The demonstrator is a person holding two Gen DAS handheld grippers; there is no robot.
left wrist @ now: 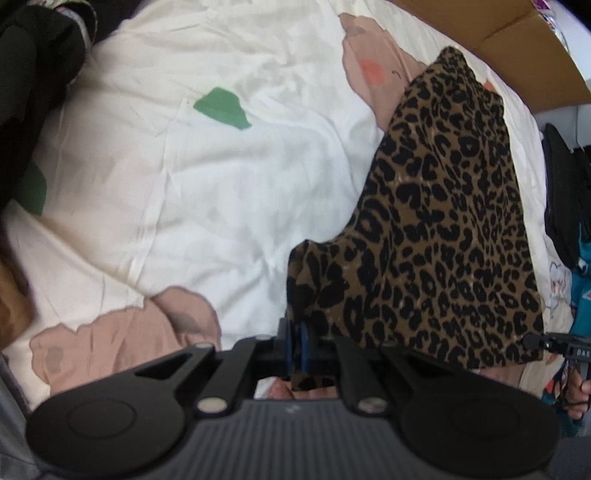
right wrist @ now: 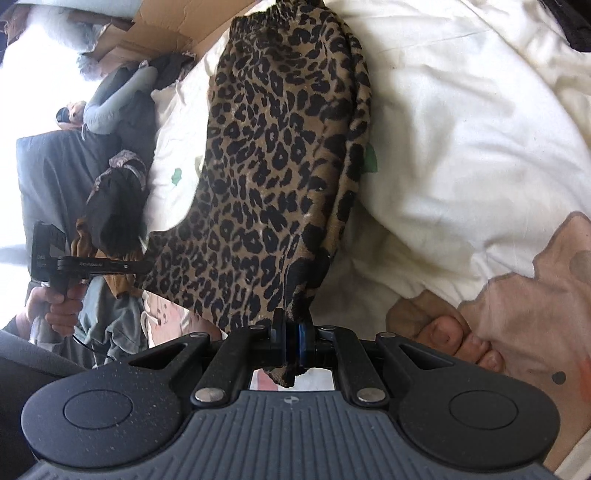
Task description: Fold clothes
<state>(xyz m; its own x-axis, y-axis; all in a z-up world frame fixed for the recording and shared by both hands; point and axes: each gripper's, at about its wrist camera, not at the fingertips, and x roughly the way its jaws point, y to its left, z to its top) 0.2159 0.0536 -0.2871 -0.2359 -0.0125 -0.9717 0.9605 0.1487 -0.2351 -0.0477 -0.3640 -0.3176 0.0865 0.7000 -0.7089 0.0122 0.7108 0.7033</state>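
Between the blue-padded fingers of my left gripper sits one corner of the brown-and-black leopard-print garment, the jaws pressed together on the cloth with a small flap poking out below them. My right gripper pinches another corner of that same garment the same way, pads squeezed tight on the fabric. The garment hangs between the two grips and trails away across the cream quilted bedcover with pink and green patches, its far end resting on the bedding.

Only the right wrist view shows the gathered elastic waistband at the far end of the garment, a heap of grey and dark clothes beside the bed, bare toes on the bedcover just beside my gripper, and my left hand around the other tool's handle. Only the left wrist view shows the green patch lying well apart from the garment and a dark-clothed shape at the upper left corner. Both views catch flattened brown cardboard beyond the bed's far edge.
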